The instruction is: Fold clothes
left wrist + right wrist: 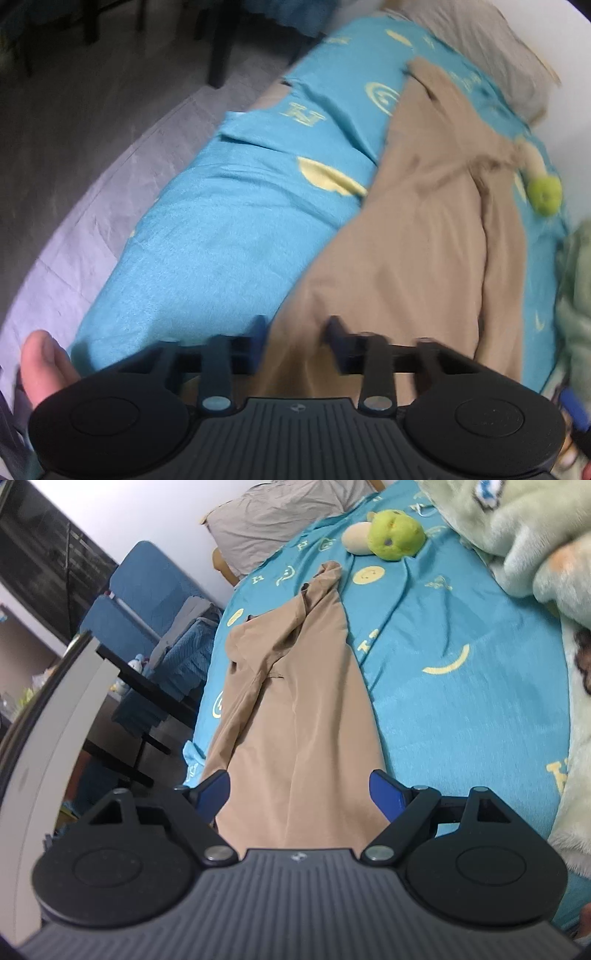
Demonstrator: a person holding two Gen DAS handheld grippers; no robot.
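A tan garment (pixel 417 236) is lying lengthwise along a bed covered by a turquoise sheet (pixel 221 236) with yellow smiley prints. The left gripper (pixel 297 341) is hovering over the garment's near end, its jaws narrowed with tan cloth showing between them; whether they are pinching it is hard to tell through the blur. The right gripper (pixel 299 794) is hanging with jaws spread wide, straddling the garment's near end without pressing on it. A green plush toy (pixel 397 533) is resting beyond the garment's far end.
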